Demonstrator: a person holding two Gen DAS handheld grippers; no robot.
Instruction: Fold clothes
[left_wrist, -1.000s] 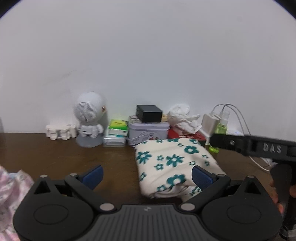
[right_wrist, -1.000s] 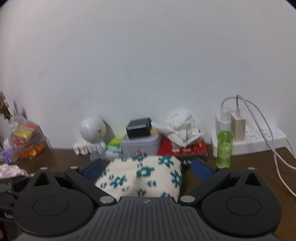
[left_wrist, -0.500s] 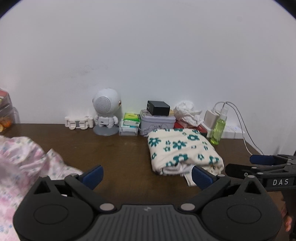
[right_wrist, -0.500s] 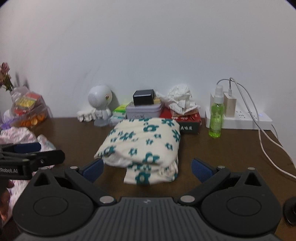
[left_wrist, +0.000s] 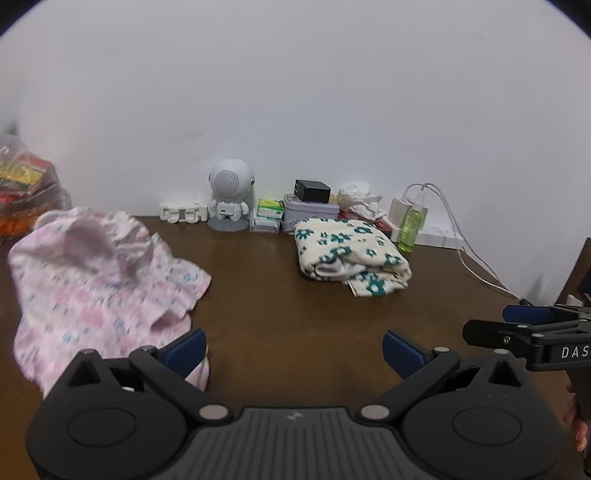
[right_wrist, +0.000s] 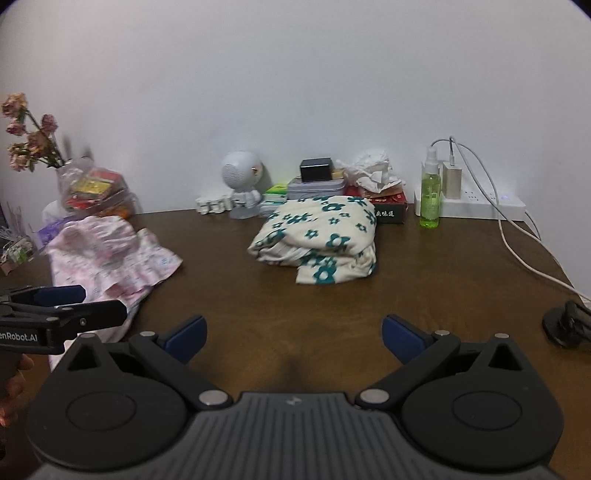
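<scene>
Both tools are held low over the near edge of the brown wooden table (right_wrist: 295, 306). The left gripper (left_wrist: 293, 350) has its blue-padded fingers spread wide with nothing between them; the right gripper (right_wrist: 294, 334) is likewise spread and empty.

The cream garment with teal flowers (right_wrist: 321, 240) lies folded in a thick, soft bundle toward the back edge, just in front of the grey tin (right_wrist: 316, 186) and red box (right_wrist: 388, 210). It appears finished.

The pink floral garment (left_wrist: 99, 280) lies crumpled at the left edge, just beside the left tool's fingers. It looks thin, light and limp, with a ruffled hem; it should drape and bunch rather than hold shape. Judged best taken at two hem or shoulder corners and drawn flat first.

A cable (right_wrist: 517, 251) trails across the right edge.
</scene>
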